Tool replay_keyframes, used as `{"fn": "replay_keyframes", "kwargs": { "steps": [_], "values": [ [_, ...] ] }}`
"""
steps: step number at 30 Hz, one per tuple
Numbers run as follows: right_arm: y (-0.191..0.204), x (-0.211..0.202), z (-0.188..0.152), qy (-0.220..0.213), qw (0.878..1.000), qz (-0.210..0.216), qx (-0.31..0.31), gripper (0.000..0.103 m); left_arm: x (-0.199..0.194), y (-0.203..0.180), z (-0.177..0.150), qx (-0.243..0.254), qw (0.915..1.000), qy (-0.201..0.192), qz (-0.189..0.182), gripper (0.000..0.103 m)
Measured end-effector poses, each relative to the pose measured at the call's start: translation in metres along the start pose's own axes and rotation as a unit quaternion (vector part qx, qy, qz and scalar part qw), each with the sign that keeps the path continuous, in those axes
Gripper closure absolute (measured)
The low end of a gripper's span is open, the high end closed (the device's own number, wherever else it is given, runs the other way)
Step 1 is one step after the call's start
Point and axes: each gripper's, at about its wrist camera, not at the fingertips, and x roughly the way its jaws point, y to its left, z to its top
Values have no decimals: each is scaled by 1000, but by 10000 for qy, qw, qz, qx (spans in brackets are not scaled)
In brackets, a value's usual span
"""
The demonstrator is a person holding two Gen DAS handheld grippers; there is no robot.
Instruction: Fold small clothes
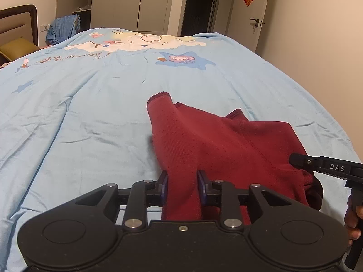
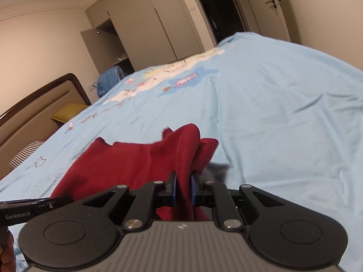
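Note:
A dark red knit garment (image 1: 215, 136) lies partly lifted on the light blue bed cover (image 1: 90, 113), its cuffed ends pointing away from me. My left gripper (image 1: 182, 184) is shut on a bunched near edge of it, and cloth fills the gap between the blue pads. The tip of the right gripper (image 1: 295, 158) reaches onto the garment's right side. In the right wrist view, the right gripper (image 2: 183, 187) is shut on a raised fold of the red garment (image 2: 127, 163). The left gripper's finger (image 2: 56, 200) shows at the lower left.
The blue cover with cartoon prints (image 2: 283, 113) spreads over the whole bed. A brown headboard (image 1: 18, 22) and a yellow pillow (image 1: 18, 47) are at the far left. Blue clothes (image 1: 63, 28) hang near the wardrobe (image 1: 140, 2). A person's hand (image 1: 351, 222) holds the right gripper's handle.

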Motion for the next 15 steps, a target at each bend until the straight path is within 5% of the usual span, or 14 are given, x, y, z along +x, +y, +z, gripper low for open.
{"fn": "replay_keyframes", "kwargs": {
  "steps": [8,15],
  "values": [
    [-7,-10,-4,38,9998,-171,-14,70,-12,-3,0,-34,9999,-3,153,47],
    [9,-45,-1,-291,9987,-197,-363,36,-45,-11,3,-35,9993,-335,170,20]
  ]
}}
